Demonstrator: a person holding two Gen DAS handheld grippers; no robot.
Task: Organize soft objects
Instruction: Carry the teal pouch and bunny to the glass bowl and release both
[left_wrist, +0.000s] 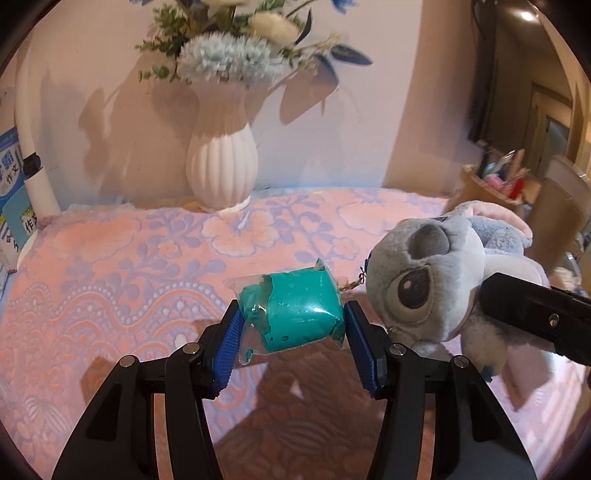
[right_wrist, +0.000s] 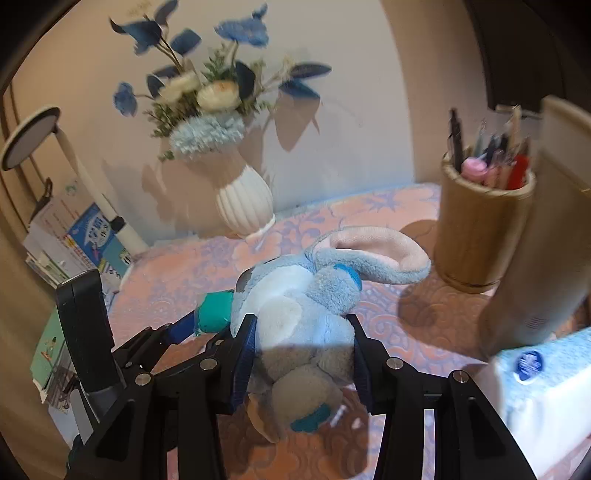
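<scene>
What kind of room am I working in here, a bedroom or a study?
Probably a desk in a home study or bedroom: a wooden pen holder, a white desk lamp beside stacked books, and a vase of flowers against the wall.

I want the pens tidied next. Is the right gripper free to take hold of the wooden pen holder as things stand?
Probably not yet. The right gripper is clamped on the plush toy, so its jaws are full. The wooden pen holder stands unobstructed on the tablecloth ahead and to the right.
</scene>
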